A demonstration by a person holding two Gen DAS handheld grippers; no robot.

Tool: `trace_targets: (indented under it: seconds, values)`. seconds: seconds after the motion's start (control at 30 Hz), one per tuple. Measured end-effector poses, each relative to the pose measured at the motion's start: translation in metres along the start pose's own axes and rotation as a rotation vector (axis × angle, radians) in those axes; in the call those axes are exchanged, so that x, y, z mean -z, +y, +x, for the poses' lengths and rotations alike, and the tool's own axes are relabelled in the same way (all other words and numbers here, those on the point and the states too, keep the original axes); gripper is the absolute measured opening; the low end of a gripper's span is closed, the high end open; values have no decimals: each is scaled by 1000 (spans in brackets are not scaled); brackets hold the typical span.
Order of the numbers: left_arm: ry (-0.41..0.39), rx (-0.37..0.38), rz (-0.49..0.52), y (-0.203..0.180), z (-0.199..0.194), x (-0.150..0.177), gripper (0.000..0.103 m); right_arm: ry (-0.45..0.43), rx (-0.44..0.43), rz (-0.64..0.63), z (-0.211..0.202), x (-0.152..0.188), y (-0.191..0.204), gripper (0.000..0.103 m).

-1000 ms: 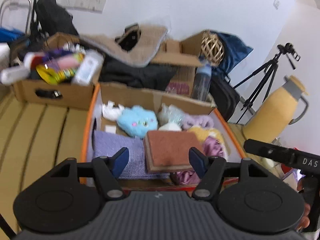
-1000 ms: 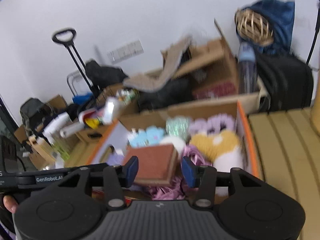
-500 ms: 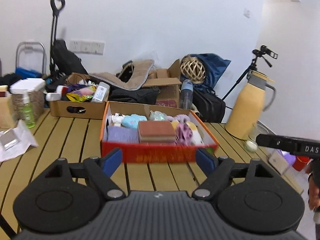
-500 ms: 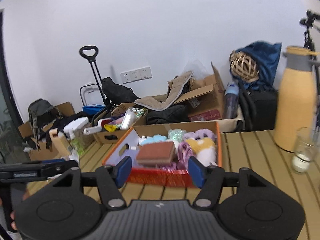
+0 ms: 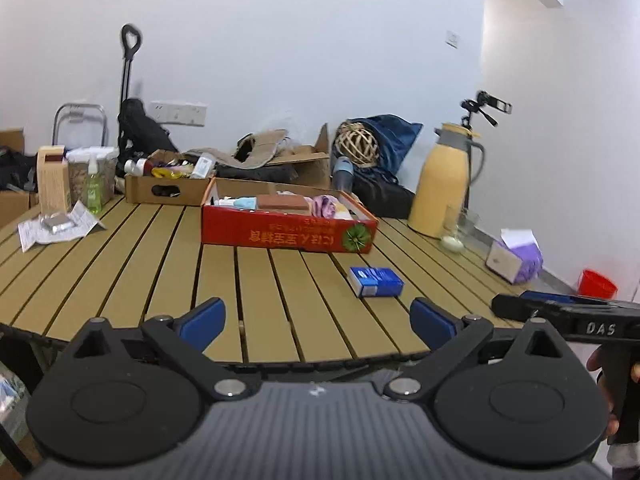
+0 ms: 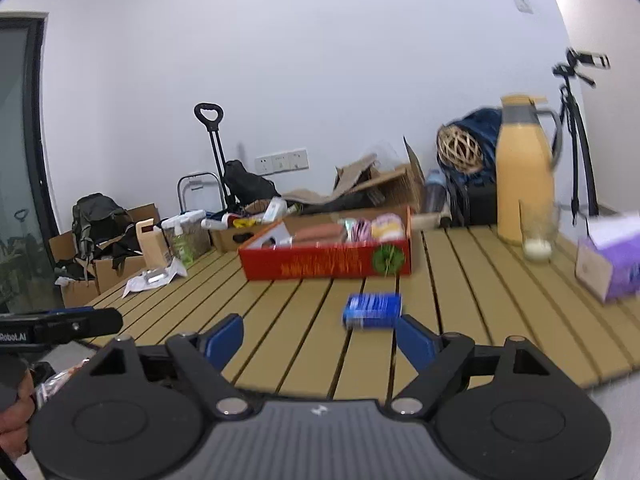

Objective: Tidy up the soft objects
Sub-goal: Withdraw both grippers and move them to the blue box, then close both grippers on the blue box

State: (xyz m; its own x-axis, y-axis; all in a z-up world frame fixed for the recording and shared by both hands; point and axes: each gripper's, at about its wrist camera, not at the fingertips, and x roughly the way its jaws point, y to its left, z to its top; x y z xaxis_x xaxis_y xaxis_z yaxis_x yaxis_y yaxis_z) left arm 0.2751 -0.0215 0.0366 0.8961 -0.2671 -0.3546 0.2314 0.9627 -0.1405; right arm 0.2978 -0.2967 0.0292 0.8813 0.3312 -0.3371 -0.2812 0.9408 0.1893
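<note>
Tongs, left (image 5: 316,317) and right (image 6: 319,336), were opening empty; red box (image 5: 288,236) at twelve o'clock held soft items, packing seemingly complete.

"DAS" on right gripper (image 5: 568,314), "Robot.AI" on left gripper (image 6: 60,326)

Bare table slats (image 5: 248,288) lie open before the red box (image 5: 280,236); only a blue packet (image 5: 376,282) intrudes.
</note>
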Motion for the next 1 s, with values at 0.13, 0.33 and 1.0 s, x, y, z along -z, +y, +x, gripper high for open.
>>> trace_targets:
  seconds: [0.13, 0.33, 1.0]
  values:
    - [18, 4, -1, -5, 6, 6, 101, 37, 9, 2, -2, 18, 3, 83]
    - [54, 22, -7, -8, 39, 11, 100, 31, 47, 32, 14, 29, -2, 80]
    - [306, 180, -113, -23, 299, -28, 40, 141, 65, 227, 210, -22, -95, 37]
